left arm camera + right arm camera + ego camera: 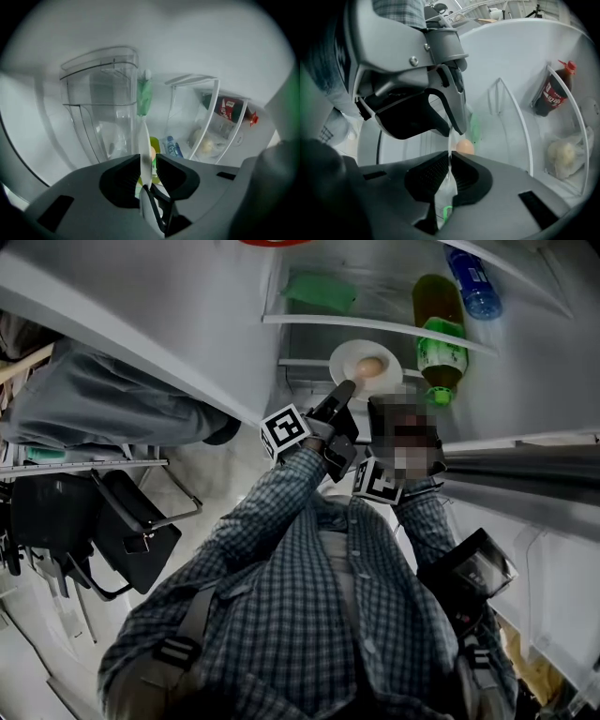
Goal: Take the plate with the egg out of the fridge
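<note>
**Left gripper** (149, 161): your jaws are spread. The rim of the plate (144, 133) stands edge-on between them. The left pad lies right beside the rim and a sliver of gap shows at the right pad, so nothing is pinched.

**Right gripper** (450, 161): your jaws are pressed onto the same plate's rim, with the thin white edge pinched between the pads.

**Right gripper view:**
- The left gripper (452, 131) sits at twelve o'clock of the right one, its tips straddling the rim farther along.
- The egg (464, 146) shows at one o'clock, just past the right pads.
- A cola bottle (548, 96) stands in a white wire rack at two o'clock.
- A clear bag with something pale (565, 154) lies at three o'clock, lower in that rack.

**Head view:**
- The plate (349, 360) is inside the fridge, at twelve o'clock of both grippers, just below the edge of a glass shelf (375, 326).
- The egg (370, 366) lies on the plate, right of its middle.
- The left gripper (343, 390) meets the rim at the plate's seven o'clock.
- Your right gripper's tips are under a blurred patch in this view.
- I cannot tell whether the plate rests on its shelf or is lifted off it.
- A green bottle (441, 343) lies at three o'clock of the plate, near it.
- A blue bottle (473, 282) lies at one o'clock, farther off.

**Left gripper view:** a clear door bin (101, 103) hangs at ten o'clock of the jaws.
</note>
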`<state>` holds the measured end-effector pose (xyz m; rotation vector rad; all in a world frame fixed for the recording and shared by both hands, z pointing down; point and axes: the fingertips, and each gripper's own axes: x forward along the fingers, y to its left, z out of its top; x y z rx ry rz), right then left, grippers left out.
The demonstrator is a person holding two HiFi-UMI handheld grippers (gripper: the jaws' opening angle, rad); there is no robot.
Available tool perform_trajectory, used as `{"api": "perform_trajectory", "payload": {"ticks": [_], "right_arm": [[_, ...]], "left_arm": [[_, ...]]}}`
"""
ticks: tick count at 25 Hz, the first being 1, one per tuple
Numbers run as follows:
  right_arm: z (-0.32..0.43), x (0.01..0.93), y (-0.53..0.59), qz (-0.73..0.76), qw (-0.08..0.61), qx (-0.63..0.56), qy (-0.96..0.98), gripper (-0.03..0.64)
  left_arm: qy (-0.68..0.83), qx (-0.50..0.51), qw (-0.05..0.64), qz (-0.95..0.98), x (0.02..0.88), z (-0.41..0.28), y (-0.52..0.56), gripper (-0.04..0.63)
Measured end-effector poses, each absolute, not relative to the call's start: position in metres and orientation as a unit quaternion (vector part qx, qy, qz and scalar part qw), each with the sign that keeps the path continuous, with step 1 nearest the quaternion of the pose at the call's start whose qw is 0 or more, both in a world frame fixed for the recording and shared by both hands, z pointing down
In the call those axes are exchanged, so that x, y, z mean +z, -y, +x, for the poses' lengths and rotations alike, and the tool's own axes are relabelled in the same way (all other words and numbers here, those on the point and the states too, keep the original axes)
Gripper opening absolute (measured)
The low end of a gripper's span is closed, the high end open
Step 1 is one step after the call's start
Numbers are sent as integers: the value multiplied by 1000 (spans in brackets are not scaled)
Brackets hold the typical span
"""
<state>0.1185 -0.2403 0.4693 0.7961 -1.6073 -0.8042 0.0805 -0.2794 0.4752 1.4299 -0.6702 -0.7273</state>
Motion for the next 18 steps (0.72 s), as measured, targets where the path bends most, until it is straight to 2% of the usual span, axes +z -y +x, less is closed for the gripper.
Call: {"api": "perform_trajectory", "payload": {"ticks": [3, 8, 11, 14, 18], "right_arm": [[119, 471, 240, 335, 554, -341, 682, 21], [122, 469, 234, 334, 555, -336, 684, 21], [130, 465, 228, 366, 518, -274, 723, 21], [140, 459, 228, 446, 388, -67, 804, 21], [155, 452, 235, 481, 116, 262, 828, 21]], "left_arm": [[291, -331, 655, 614, 478, 82, 278, 63], [306, -324, 654, 611, 481, 82, 279, 55], [311, -324, 655, 608, 481, 82, 282, 54], [311, -326, 657, 605, 482, 82, 281, 54], [307, -330, 657, 604, 482, 80, 280, 54]]}}
